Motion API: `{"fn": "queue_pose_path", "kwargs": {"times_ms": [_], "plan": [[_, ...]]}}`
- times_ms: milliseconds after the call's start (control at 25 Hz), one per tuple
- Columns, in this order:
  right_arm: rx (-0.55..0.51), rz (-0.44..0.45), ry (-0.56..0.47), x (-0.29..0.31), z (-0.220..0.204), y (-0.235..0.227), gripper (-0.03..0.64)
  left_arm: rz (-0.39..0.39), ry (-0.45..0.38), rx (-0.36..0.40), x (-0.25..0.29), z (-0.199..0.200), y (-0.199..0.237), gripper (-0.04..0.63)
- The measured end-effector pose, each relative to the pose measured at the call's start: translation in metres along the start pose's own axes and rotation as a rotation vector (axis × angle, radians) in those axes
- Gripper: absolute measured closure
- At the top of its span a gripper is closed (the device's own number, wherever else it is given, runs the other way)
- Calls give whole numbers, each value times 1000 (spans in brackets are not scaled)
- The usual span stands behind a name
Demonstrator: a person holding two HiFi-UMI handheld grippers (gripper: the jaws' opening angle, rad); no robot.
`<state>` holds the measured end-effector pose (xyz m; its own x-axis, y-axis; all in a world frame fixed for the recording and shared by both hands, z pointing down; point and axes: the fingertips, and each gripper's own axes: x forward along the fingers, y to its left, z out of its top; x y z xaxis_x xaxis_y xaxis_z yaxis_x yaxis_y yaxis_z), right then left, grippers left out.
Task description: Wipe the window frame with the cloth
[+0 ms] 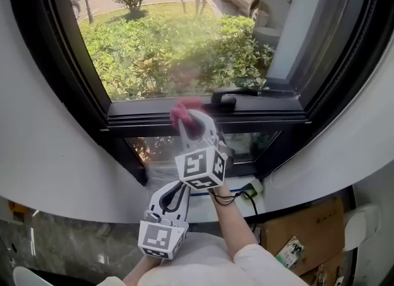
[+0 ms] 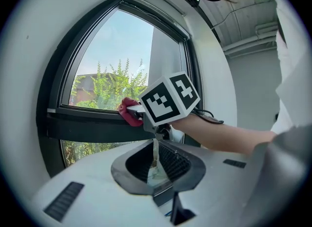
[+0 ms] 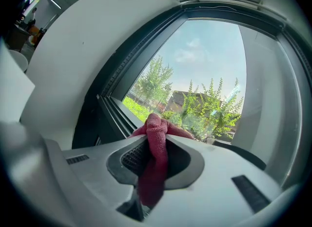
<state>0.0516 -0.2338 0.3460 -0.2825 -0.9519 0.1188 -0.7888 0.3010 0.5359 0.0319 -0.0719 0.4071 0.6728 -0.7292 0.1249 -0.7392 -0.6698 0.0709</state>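
Observation:
A red cloth [image 1: 183,109] is pressed against the black horizontal bar of the window frame [image 1: 138,112], just left of the black window handle [image 1: 228,99]. My right gripper [image 1: 188,119] is shut on the cloth, and its marker cube sits below it. In the right gripper view the cloth [image 3: 156,140] bunches between the jaws and hangs down, with the frame bar [image 3: 111,110] just ahead. My left gripper [image 1: 178,189] hangs lower, near the sill, and holds nothing. In the left gripper view its jaws [image 2: 155,161] are shut and point up at the cloth [image 2: 127,112].
A white sill [image 1: 241,205] runs below the window and carries a dark cable and a small green plug [image 1: 252,187]. A cardboard box [image 1: 301,232] stands at lower right. White wall [image 1: 49,155] flanks the frame on the left. Shrubs show through the glass.

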Motion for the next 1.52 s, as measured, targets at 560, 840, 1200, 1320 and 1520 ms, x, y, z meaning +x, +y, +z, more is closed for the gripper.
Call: {"fn": "queue_pose_path", "kwargs": {"times_ms": [560,840,1200,1320,1520], "plan": [[61,47,-34,-13,-10,-12,543,-74,1,4,14,3,-12,554],[85,57,-44,-15,-11,-14,543,-69,-4,-1,9,5,-5,554],[80,-6,-19,-15,-10,-15,543,-32,-4,-6,-5,4,16,554],[78,-40,-6,-13,-6,-13,543,-22,-7,-13,-14,5,26,554],[70,-24,-114,-6,40,28,543,14,8,-20,-33,0,46,554]]}}
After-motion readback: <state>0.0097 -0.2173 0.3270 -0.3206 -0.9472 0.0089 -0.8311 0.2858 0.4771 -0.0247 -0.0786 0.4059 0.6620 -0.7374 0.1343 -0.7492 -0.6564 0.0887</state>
